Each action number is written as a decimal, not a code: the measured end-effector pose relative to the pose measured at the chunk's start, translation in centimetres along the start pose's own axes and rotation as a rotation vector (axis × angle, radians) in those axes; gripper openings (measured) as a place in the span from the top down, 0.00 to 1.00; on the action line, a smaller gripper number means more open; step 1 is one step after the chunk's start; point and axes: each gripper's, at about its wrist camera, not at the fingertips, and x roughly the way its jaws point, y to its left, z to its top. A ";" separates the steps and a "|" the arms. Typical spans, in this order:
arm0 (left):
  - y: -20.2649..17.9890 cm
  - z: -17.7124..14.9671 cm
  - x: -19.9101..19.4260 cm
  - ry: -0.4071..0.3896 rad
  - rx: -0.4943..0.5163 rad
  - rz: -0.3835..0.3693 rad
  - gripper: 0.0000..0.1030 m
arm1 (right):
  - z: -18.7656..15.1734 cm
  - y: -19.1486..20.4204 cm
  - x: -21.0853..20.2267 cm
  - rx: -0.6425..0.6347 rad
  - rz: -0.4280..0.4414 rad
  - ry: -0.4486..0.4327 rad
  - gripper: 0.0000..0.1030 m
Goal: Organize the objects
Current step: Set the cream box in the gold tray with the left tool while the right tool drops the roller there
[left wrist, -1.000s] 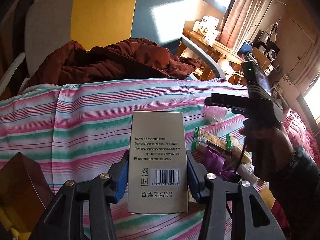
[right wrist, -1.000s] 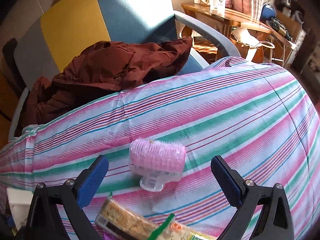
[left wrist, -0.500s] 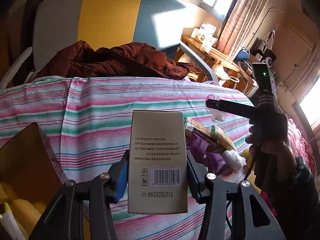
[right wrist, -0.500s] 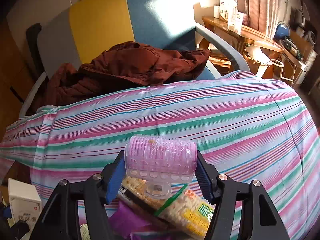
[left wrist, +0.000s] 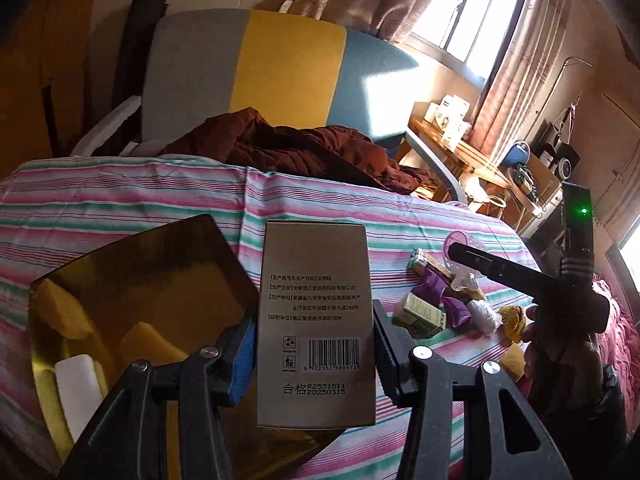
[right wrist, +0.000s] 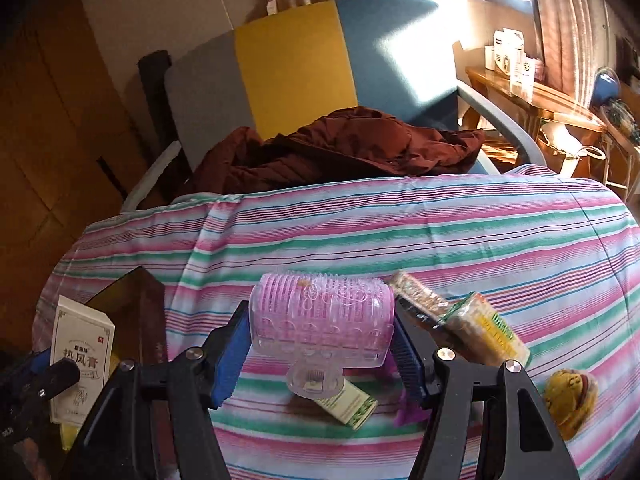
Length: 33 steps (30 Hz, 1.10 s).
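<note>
My left gripper (left wrist: 314,344) is shut on a tall beige medicine box (left wrist: 316,320) with a barcode, held upright just right of an amber storage bin (left wrist: 132,280). That box also shows in the right wrist view (right wrist: 82,356). My right gripper (right wrist: 320,344) is shut on a pink hair roller (right wrist: 320,320), lifted above the striped bed (right wrist: 440,240). The roller also shows in the left wrist view (left wrist: 464,240), at the tip of the right gripper (left wrist: 472,258).
Snack packs (right wrist: 472,324), a small green box (right wrist: 344,400), a purple wrapper (left wrist: 434,288) and a yellow bun (right wrist: 572,396) lie on the bed at right. The bin holds yellow and white sponges (left wrist: 80,388). A brown jacket (right wrist: 340,148) lies on the chair behind.
My right gripper closed on the pink hair roller and lifted it off the bed. My left gripper, still holding the box, moved left toward the amber bin.
</note>
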 end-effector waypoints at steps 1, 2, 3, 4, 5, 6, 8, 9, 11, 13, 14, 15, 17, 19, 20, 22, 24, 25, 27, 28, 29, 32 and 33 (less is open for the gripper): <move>0.7 -0.5 -0.8 -0.012 -0.008 0.021 0.51 | -0.5 0.8 -0.3 -0.004 0.017 -0.001 0.36; 1.5 -1.0 -1.5 -0.022 -0.019 0.037 0.51 | -0.9 1.4 -0.6 -0.008 0.032 -0.001 0.36; 2.3 -1.4 -2.1 -0.029 -0.029 0.052 0.51 | -1.4 2.2 -0.9 -0.015 0.044 -0.002 0.36; 3.0 -1.9 -2.7 -0.036 -0.039 0.070 0.51 | -2.0 3.0 -1.1 -0.025 0.055 -0.001 0.36; 3.7 -2.4 -3.3 -0.041 -0.049 0.087 0.51 | -2.5 3.7 -1.3 -0.034 0.065 0.001 0.36; 4.5 -3.1 -3.9 -0.047 -0.060 0.106 0.51 | -3.0 4.5 -1.4 -0.043 0.079 0.003 0.36; 5.7 -4.1 -4.7 -0.056 -0.071 0.144 0.51 | -4.0 6.1 -1.6 -0.063 0.104 0.012 0.36; 6.3 -4.7 -5.0 -0.061 -0.074 0.168 0.50 | -4.5 6.9 -1.7 -0.075 0.116 0.017 0.36; 7.3 -5.9 -5.7 -0.072 -0.077 0.217 0.51 | -5.4 8.3 -1.7 -0.098 0.138 0.026 0.36; 8.2 -6.9 -6.3 -0.083 -0.079 0.253 0.50 | -6.2 9.7 -1.7 -0.117 0.155 0.038 0.36; 8.7 -7.4 -6.6 -0.087 -0.078 0.271 0.51 | -6.6 10.3 -1.7 -0.125 0.163 0.044 0.36; 9.0 -7.8 -6.8 -0.090 -0.078 0.286 0.51 | -7.2 11.0 -1.7 -0.132 0.171 0.051 0.36; 9.7 -8.6 -7.3 -0.094 -0.081 0.302 0.50 | -8.1 12.2 -1.5 -0.150 0.183 0.063 0.36; 10.3 -9.2 -7.7 -0.098 -0.089 0.309 0.50 | -8.9 13.4 -1.4 -0.169 0.192 0.075 0.36; 10.5 -9.3 -7.7 -0.098 -0.094 0.310 0.50 | -9.3 13.9 -1.4 -0.177 0.194 0.080 0.36; 10.7 -9.6 -7.7 -0.097 -0.103 0.307 0.50 | -9.9 14.8 -1.4 -0.193 0.198 0.089 0.36; 10.9 -9.9 -7.7 -0.092 -0.109 0.303 0.50 | -10.4 15.6 -1.4 -0.210 0.198 0.094 0.36; 11.1 -10.0 -7.6 -0.087 -0.112 0.299 0.50 | -10.6 16.0 -1.4 -0.219 0.197 0.096 0.36; 11.2 -10.4 -7.3 -0.077 -0.117 0.294 0.50 | -11.0 16.6 -1.4 -0.235 0.196 0.100 0.36; 11.3 -10.5 -7.1 -0.071 -0.119 0.291 0.50 | -11.1 16.8 -1.4 -0.242 0.195 0.103 0.36; 11.4 -10.6 -6.9 -0.066 -0.120 0.289 0.50 | -11.2 17.0 -1.4 -0.247 0.193 0.105 0.36; 11.4 -11.0 -6.4 -0.050 -0.121 0.281 0.50 | -11.2 17.6 -1.3 -0.263 0.190 0.110 0.36; 11.4 -11.0 -6.2 -0.045 -0.121 0.279 0.50 | -11.1 17.7 -1.2 -0.268 0.188 0.112 0.36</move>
